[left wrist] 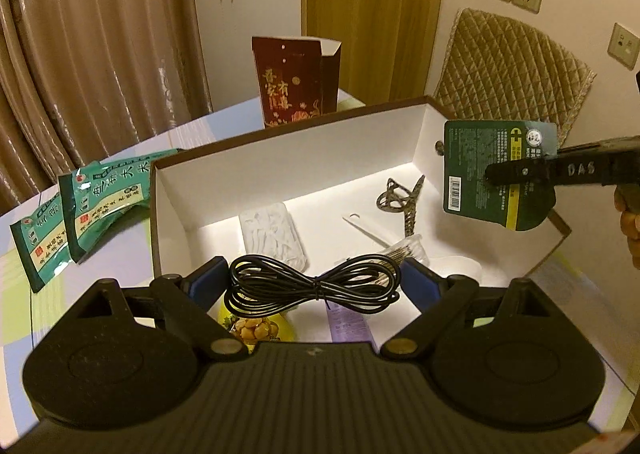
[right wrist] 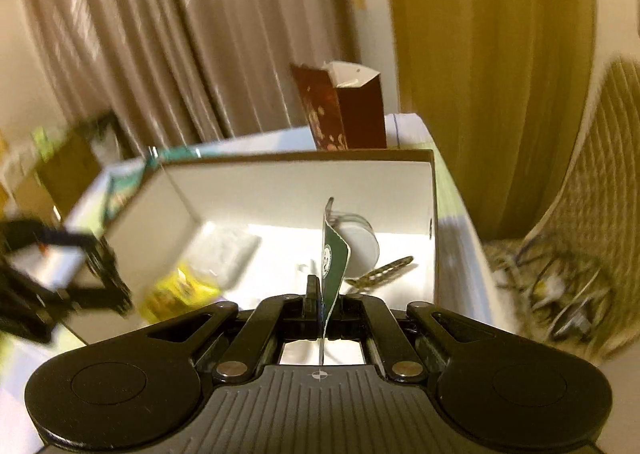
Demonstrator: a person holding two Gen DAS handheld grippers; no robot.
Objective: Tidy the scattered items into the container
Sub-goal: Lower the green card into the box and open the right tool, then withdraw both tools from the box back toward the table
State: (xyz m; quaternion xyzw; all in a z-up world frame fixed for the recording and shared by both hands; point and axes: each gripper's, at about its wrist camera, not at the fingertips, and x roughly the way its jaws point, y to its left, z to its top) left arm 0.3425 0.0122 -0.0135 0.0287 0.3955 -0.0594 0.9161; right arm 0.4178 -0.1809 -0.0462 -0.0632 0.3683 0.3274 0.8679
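Cable coil (left wrist: 314,288) in L gripper (left wrist: 314,282); box (left wrist: 288,141) crowded.

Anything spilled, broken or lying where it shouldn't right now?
Nothing spilled or damaged. Two green packets remain outside on the table, left of the box. The black cable bundle and green carded pack are held above it.

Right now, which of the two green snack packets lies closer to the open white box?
The upper green snack packet: its end reaches the white-lined cardboard box, while the other green packet lies farther out on the tablecloth.
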